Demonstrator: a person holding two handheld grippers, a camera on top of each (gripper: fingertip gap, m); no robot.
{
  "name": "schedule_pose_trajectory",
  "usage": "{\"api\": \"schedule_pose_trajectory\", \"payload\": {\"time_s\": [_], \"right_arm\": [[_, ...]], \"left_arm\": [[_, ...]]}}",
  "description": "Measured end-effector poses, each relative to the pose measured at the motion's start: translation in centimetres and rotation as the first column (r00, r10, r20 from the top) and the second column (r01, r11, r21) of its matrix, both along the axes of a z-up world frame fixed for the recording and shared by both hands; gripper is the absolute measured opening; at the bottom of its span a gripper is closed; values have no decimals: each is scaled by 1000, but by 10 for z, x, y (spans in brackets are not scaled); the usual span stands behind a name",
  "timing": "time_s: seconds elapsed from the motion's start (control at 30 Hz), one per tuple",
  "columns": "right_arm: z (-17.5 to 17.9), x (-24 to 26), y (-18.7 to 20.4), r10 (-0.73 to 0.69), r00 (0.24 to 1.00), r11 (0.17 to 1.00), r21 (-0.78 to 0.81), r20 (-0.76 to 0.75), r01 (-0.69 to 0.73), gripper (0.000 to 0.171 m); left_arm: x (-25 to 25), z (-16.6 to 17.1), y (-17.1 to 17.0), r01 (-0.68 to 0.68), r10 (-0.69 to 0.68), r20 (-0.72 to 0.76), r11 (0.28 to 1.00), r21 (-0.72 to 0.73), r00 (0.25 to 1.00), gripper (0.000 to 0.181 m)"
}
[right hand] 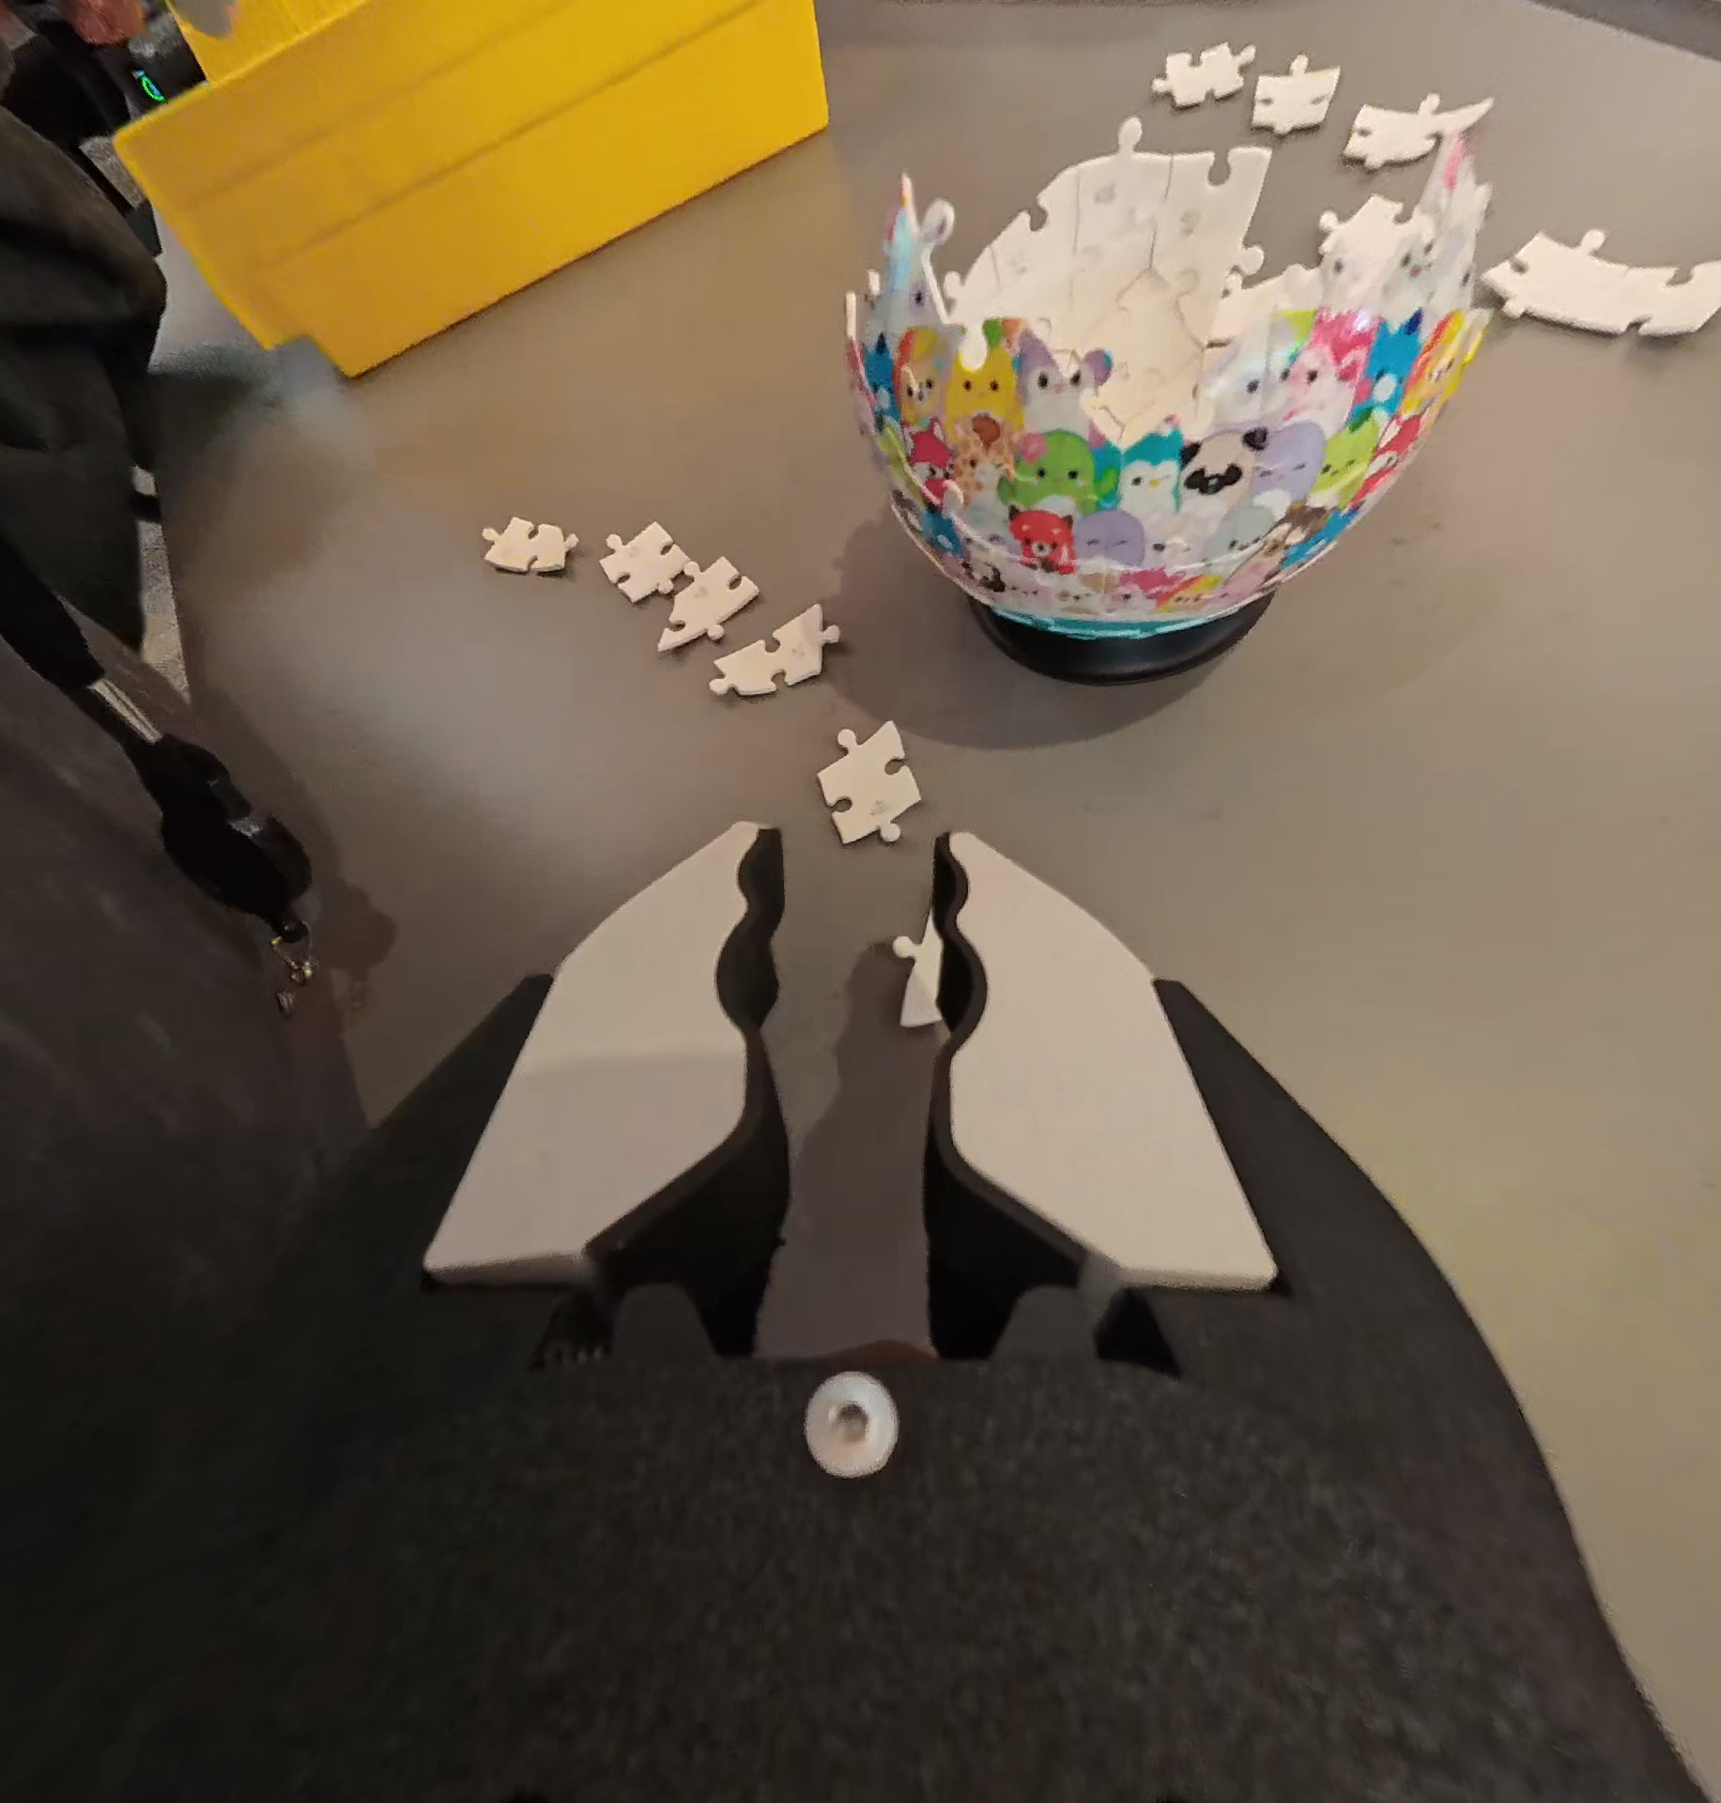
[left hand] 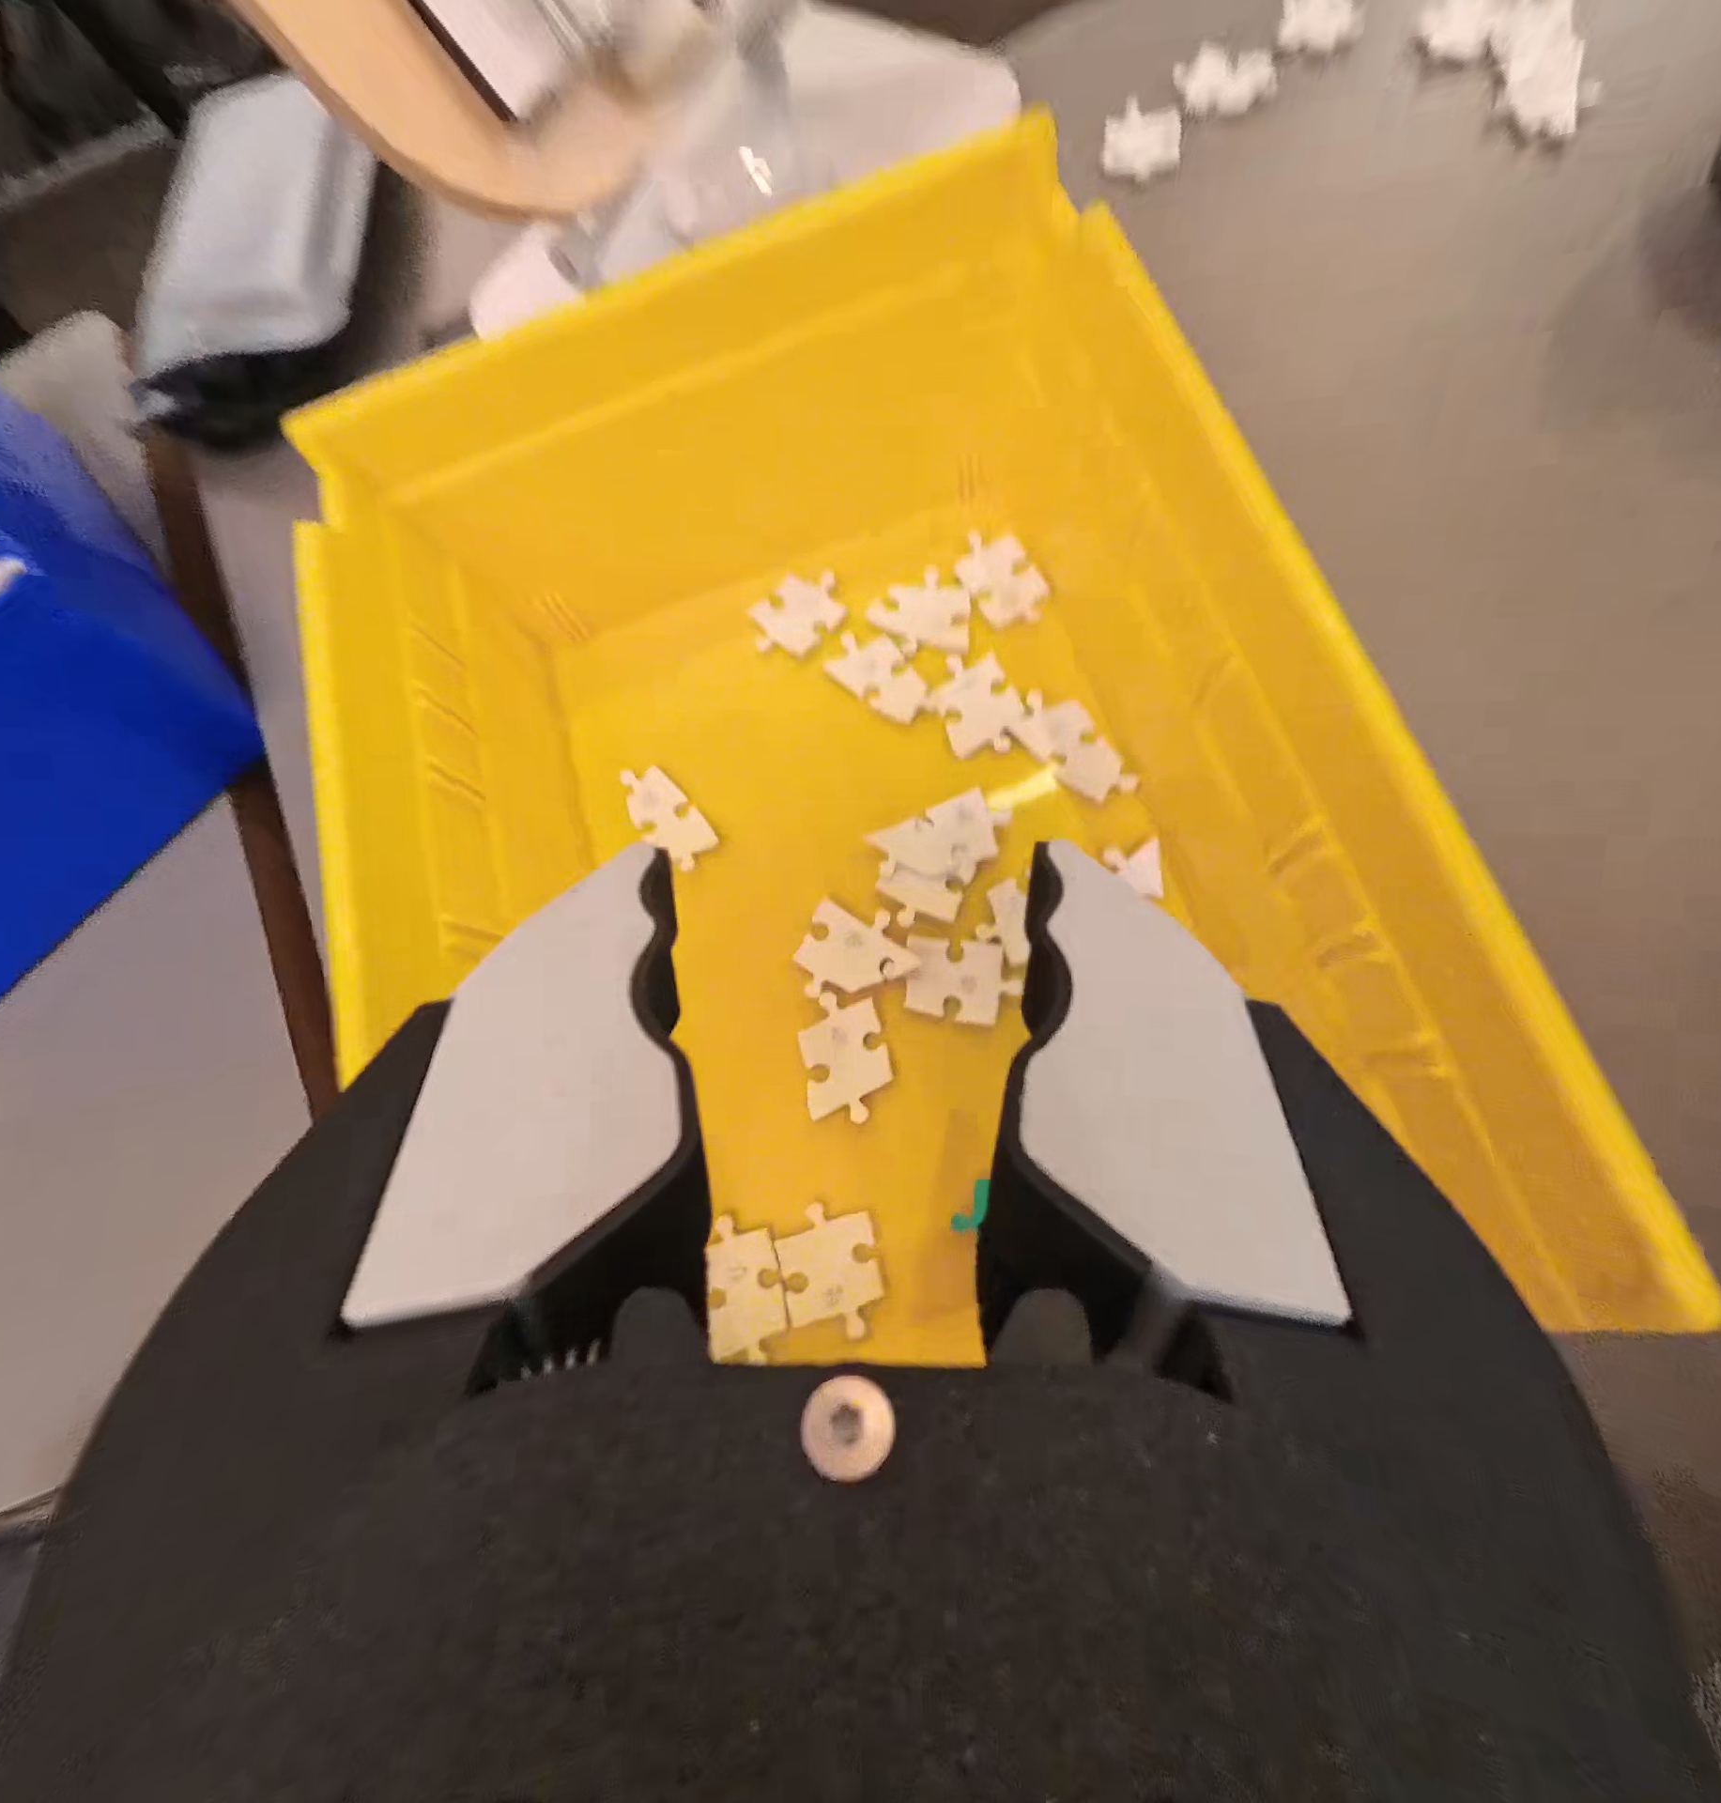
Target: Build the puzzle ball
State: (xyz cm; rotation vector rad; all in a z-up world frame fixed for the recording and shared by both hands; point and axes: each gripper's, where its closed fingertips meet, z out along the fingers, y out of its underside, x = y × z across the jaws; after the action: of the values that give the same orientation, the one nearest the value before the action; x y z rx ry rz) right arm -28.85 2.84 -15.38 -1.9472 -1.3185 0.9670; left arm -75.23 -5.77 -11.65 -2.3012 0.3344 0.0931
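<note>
The left claw (left hand: 851,859) hangs spread and empty over a yellow plastic bin (left hand: 642,507) that sits on a smooth grey bench (left hand: 1422,488); pale cardboard puzzle pieces (left hand: 934,937) lie scattered blank side up on the bin's floor. Beyond the bin's left wall a blue container (left hand: 76,702) and blurred light-coloured objects stand off the bench edge. The right claw (right hand: 856,839) is also parted, gripping nothing, low over the bench, with one white loose piece (right hand: 869,783) just ahead of its tips and another partly hidden by its right finger. Farther ahead, the half-built puzzle ball (right hand: 1159,420), a colourful open bowl of cartoon animals, rests upright on a black round stand (right hand: 1119,644). More white pieces (right hand: 700,595) lie to its left and behind it. A person's dark sleeve (right hand: 46,341) fills the left edge
</note>
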Motion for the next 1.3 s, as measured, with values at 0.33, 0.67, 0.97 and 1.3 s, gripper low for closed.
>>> {"api": "schedule_pose_trajectory", "payload": {"time_s": [0.33,0.67,0.97,1.3], "right_arm": [[-15,-15,-14,54,998,999,0,41,-54,31],[-17,-6,-20,57,998,998,7,41,-57,31],[-21,-7,-21,81,995,997,2,51,-81,31],[4,-31,-25,173,984,980,92,51,-177,26]], "left_arm": [[22,-49,53,194,-174,142,971,-138,974,62],[37,-97,110,334,-313,119,869,-365,942,61],[37,-98,110,342,-337,78,869,-358,938,34],[24,-52,99,242,-231,74,943,-229,970,33]]}}
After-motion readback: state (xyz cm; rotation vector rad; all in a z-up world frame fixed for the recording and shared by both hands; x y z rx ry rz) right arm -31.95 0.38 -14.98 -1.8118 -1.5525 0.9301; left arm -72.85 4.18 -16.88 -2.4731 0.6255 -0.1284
